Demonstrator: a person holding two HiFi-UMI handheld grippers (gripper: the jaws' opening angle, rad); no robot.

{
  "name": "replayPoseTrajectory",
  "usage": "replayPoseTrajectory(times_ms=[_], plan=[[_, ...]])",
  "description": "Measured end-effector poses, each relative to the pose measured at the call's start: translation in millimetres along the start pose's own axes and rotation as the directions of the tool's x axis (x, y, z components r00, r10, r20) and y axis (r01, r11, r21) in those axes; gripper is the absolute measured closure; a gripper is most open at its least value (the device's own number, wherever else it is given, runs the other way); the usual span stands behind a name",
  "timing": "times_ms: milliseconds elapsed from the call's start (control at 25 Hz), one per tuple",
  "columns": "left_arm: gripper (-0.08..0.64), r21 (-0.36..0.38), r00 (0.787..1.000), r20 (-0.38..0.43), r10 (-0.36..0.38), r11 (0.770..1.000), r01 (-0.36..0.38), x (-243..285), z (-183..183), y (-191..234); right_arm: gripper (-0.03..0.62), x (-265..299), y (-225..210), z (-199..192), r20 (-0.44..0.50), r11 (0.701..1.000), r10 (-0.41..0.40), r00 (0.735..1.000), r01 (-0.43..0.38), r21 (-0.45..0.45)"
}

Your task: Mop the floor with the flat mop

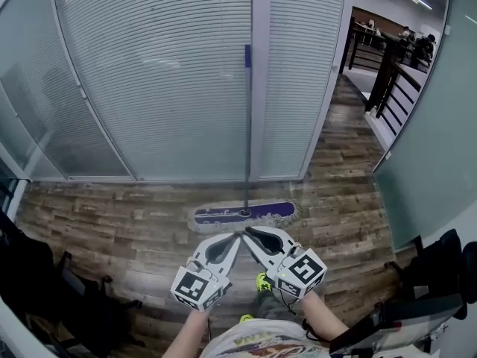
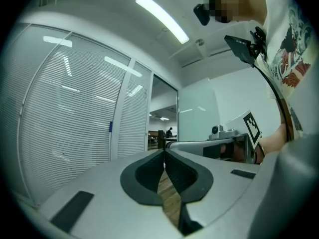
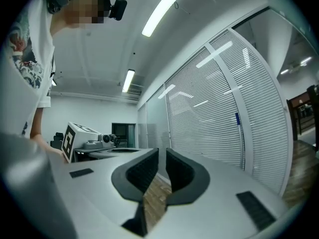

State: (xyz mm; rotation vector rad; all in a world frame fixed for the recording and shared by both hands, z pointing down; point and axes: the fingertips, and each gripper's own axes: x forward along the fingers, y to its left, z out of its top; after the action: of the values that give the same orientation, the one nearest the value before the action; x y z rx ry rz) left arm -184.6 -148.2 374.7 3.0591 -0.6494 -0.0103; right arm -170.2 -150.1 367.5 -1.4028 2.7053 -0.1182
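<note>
The left claw [image 1: 234,240] is pinched shut with nothing between its jaws, and its tips almost meet those of the other claw. Just ahead of both tips, the flat mop [image 1: 244,215] rests its purple, fringed head flat on the wood floor [image 1: 112,222]. Its thin handle [image 1: 247,140] stands upright beyond the claws and seems to lean on the post of the glass wall [image 1: 149,88] with its blinds. Neither claw touches the mop. The handle looks like a light, stiff, smooth tube and is likely slippery, so it calls for a firm squeeze. The head looks soft and will probably drag a little on the boards. Because the mop only leans, a nudge could tip it. One claw should probably take the handle at mid height first, with the other higher up toward the blue end for leverage. The right claw [image 1: 252,235] is likewise shut and empty, just right of the handle's foot.
</note>
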Motion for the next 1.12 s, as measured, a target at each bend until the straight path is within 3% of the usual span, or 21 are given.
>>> replayPoseTrajectory(times_ms=[640, 1120], plan=[[0.546, 0.027, 0.997, -0.044, 0.057, 0.998, -0.056, 191.7, 9.6, 92.0, 0.552, 54.4, -203.6, 31.6, 0.020, 0.998, 0.060, 0.998, -0.060, 0.026], [0.546, 0.049, 0.993, -0.105, 0.052, 0.998, -0.047, 282.1, -14.0, 138.2, 0.552, 90.1, -310.8, 23.5, 0.007, 0.997, 0.009, 1.000, -0.009, 0.072]])
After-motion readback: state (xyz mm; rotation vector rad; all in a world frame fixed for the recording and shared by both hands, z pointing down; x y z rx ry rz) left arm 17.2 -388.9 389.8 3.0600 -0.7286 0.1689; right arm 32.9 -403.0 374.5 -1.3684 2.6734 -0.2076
